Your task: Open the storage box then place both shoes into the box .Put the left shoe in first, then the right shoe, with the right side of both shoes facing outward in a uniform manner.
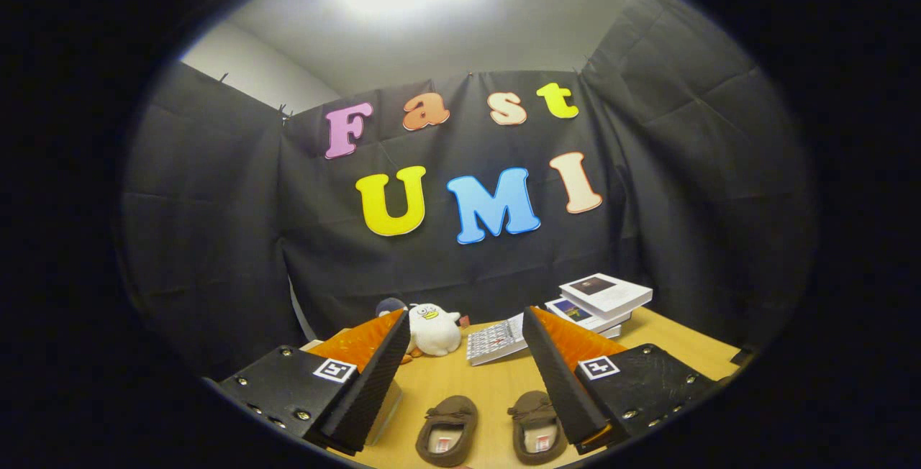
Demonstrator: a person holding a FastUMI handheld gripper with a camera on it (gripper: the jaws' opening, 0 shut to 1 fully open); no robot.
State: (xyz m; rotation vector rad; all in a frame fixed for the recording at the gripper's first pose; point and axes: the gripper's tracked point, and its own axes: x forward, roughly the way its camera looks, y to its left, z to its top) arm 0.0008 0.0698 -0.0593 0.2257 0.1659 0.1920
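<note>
Two-finger gripper (468, 375), fingers spread wide with nothing between: black plates studded with bright screws, a square black-and-white marker tag on each side, orange wedge housings behind, finger inner faces ribbed with fine texture.

Tabletop (496, 390): pale wood-look, smooth, slight sheen. Two shoes (447, 429) low centre: matt suede-like, soft nap, w/ light lining inside. Plush toy (434, 329) behind: fuzzy cloth. Books (606, 294) at right: glossy paper covers. Gripper (468, 375), wide open: ribbed matt pads, w/ metal screws on matt plates. Booth wall: matt creased cloth.
</note>
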